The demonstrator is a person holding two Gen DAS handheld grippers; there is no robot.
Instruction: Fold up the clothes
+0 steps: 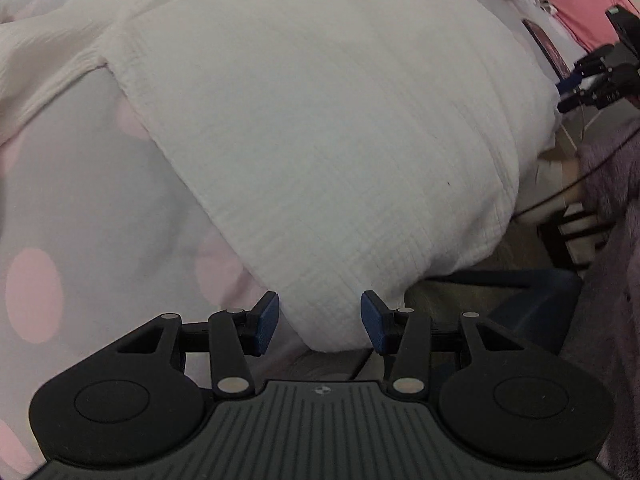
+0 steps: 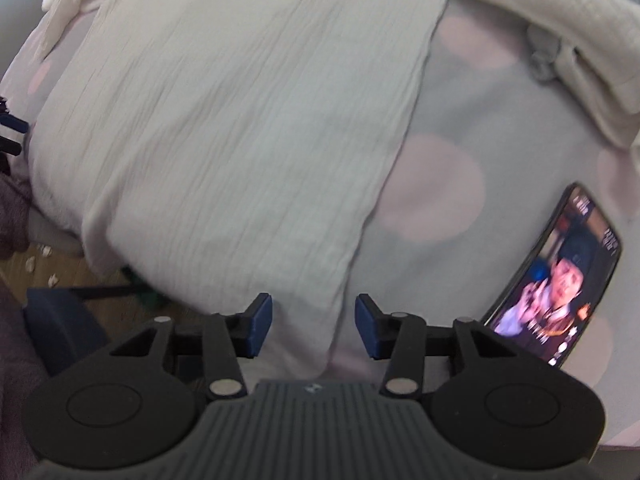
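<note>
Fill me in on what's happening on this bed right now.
A person is folding a white crinkled garment spread on a polka-dot bedsheet. The left gripper and the right gripper each hang open over its near corners, neither pinching cloth yet. A phone with its screen lit lies on the sheet beside the right gripper.

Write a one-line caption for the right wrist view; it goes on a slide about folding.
Right tool, jaws open, poised over the near corner of a white garment on a polka-dot bedsheet, phone alongside.
</note>
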